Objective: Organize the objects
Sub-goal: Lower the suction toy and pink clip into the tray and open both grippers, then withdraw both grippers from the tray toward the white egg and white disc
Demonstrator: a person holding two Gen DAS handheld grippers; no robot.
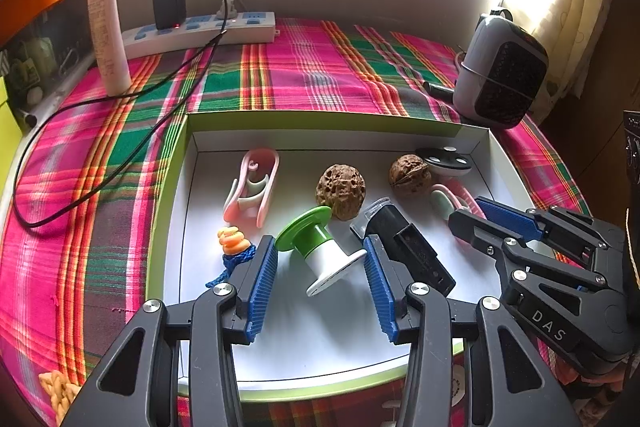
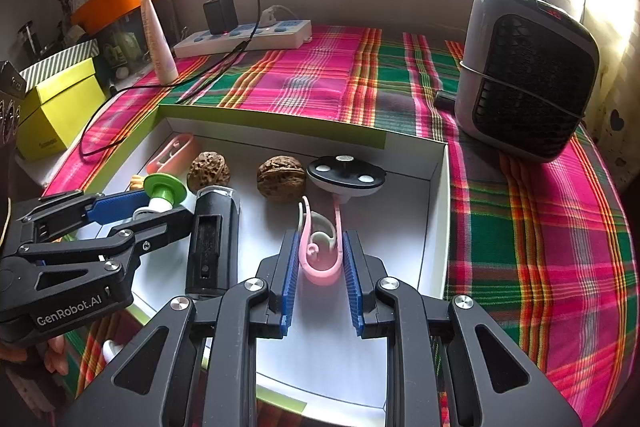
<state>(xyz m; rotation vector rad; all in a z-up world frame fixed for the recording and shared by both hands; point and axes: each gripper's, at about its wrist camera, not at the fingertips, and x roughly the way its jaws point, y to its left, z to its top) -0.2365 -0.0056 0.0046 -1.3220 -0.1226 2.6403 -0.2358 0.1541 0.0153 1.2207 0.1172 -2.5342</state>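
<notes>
A shallow white box with a green rim [image 1: 320, 121] lies on the plaid cloth and holds several small items. My left gripper [image 1: 320, 243] has a green-and-white spool [image 1: 320, 261] slanted between its blue pads, and both spool ends touch a pad. My right gripper [image 2: 320, 237] is shut on a pink clip [image 2: 320, 273] with a pale green insert, near the box's right wall. A second pink clip [image 1: 252, 183], two walnuts [image 1: 340, 189] [image 1: 410, 173], a black block [image 1: 408, 251], a black-topped disc [image 1: 444, 161] and an orange-and-blue trinket [image 1: 234, 243] lie in the box.
A grey and black fan heater [image 2: 528, 75] stands at the back right. A white power strip [image 1: 200, 33] with a black charger and trailing cable, and a cream tube [image 1: 106, 27], sit at the back left. A yellow box [image 2: 60, 107] stands off the left edge.
</notes>
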